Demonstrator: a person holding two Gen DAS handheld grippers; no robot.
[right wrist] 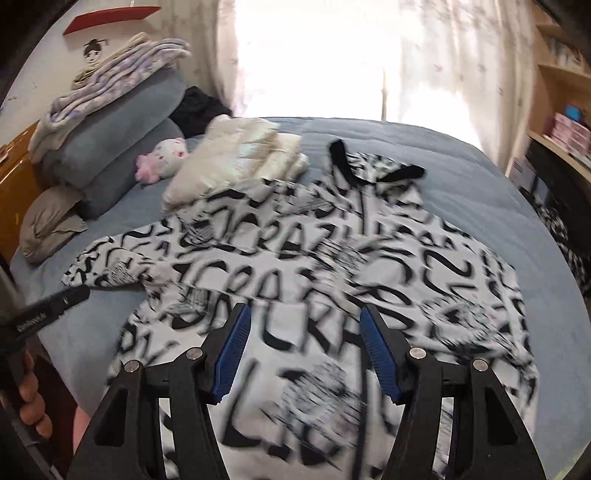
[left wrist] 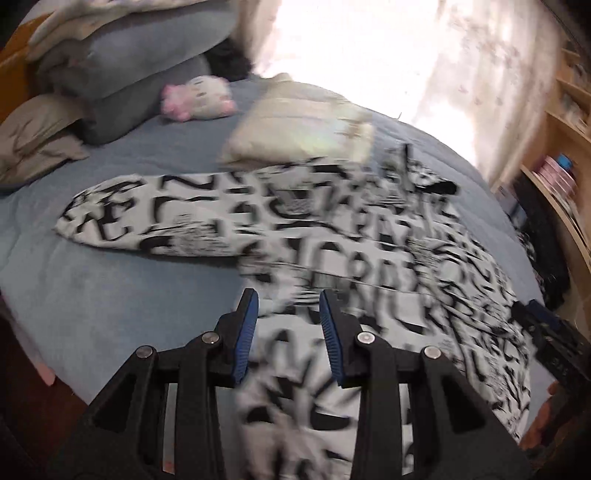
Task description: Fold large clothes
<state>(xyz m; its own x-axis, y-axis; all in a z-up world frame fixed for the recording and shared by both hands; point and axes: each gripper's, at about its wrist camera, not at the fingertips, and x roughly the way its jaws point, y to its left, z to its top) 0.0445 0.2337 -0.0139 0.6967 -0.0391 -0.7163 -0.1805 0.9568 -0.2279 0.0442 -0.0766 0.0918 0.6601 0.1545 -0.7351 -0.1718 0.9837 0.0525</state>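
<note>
Jaws of the left gripper (left wrist: 289,297) and right gripper (right wrist: 302,314) stood apart, holding nothing, above the black-and-white lettered garment (right wrist: 314,258) spread on the blue bed (left wrist: 110,295). Print read "CRAZ". Only the right view showed a red wall shelf (right wrist: 110,16).

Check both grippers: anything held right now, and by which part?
Nothing held. The left gripper and the right gripper both have jaws apart with nothing between the pads, above the black-and-white printed garment lying spread on the bed.
</note>
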